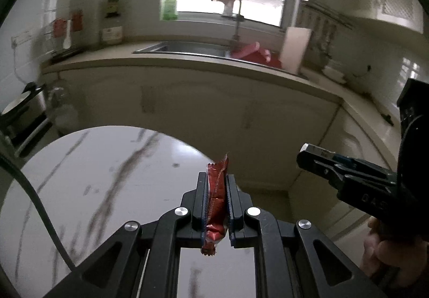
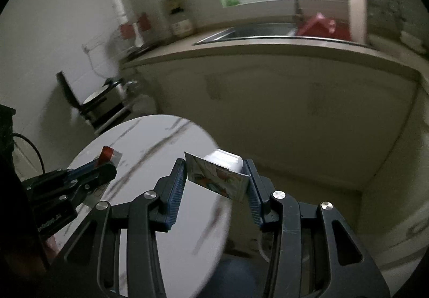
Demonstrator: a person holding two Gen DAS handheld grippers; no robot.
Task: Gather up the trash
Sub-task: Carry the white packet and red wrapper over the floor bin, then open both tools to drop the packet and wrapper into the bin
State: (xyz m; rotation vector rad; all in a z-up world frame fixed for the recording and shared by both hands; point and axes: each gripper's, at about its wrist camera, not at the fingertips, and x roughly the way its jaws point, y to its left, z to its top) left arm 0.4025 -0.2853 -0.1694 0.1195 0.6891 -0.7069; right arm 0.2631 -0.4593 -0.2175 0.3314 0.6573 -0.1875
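Note:
My left gripper is shut on a crumpled red snack wrapper, held upright above the round white marble table. It also shows in the right wrist view at the left, with the wrapper's red tip sticking out. My right gripper is shut on a white plastic cup with a printed foil lid, held over the table's far edge. The right gripper also shows in the left wrist view at the right, off the table.
A kitchen counter with a steel sink and tap runs behind the table, under a window. A red item and a white board lie by the sink. A cooker stands at the left. A black cable crosses the table.

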